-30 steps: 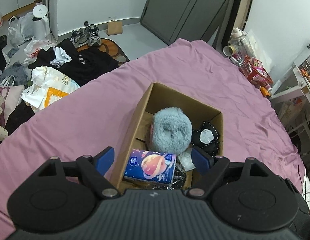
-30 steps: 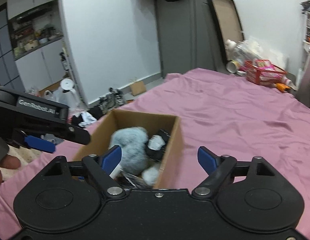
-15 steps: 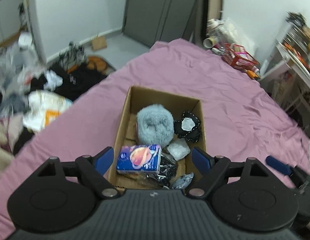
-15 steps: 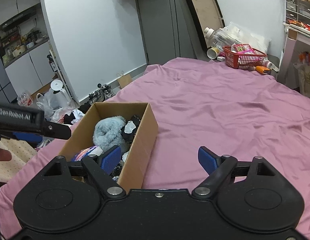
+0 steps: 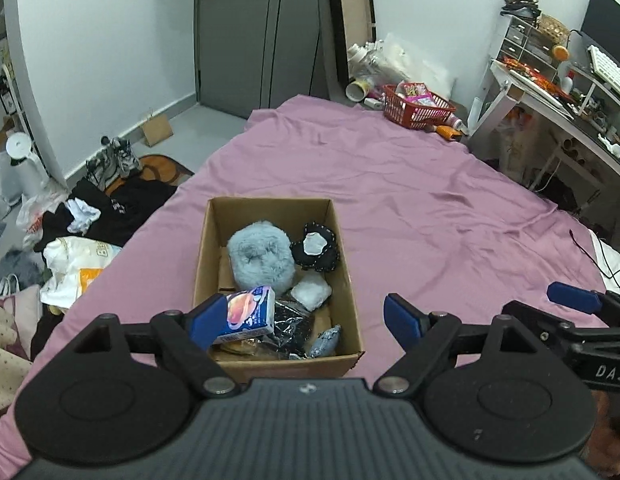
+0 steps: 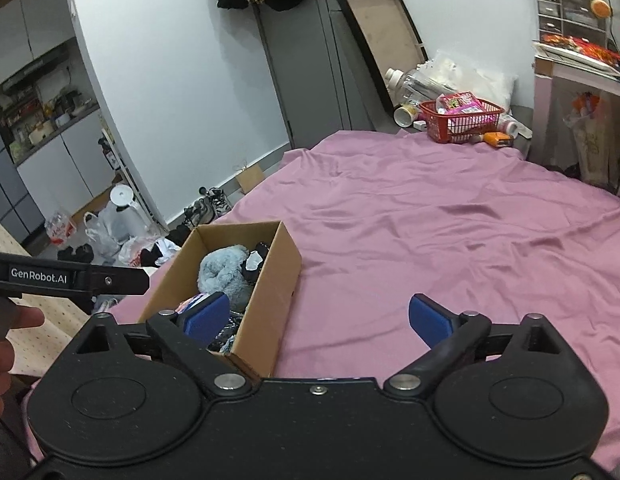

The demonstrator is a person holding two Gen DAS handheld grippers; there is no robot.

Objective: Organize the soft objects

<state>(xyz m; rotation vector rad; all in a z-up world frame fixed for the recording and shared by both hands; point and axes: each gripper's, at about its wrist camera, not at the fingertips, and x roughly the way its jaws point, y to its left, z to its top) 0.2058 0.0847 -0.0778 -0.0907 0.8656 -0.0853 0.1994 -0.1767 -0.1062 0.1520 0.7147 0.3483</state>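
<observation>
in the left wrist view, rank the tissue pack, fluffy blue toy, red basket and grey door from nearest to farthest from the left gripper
1. Tissue pack, in the near end of the box, beside the left finger of the left gripper.
2. Fluffy blue toy, mid-box.
3. Red basket, past the bed's far end, right.
4. Grey door, back wall.

I'm in a lived-in bedroom: pink-sheeted bed (image 5: pixel 389 184), clothes heaped on floor (image 5: pixel 110 208), cluttered desk (image 5: pixel 569 96), grey wardrobe (image 5: pixel 262 32).

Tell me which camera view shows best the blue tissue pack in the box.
The left wrist view: the tissue pack lies nearly whole in the cardboard box. In the right wrist view only a sliver shows behind a finger.
</observation>
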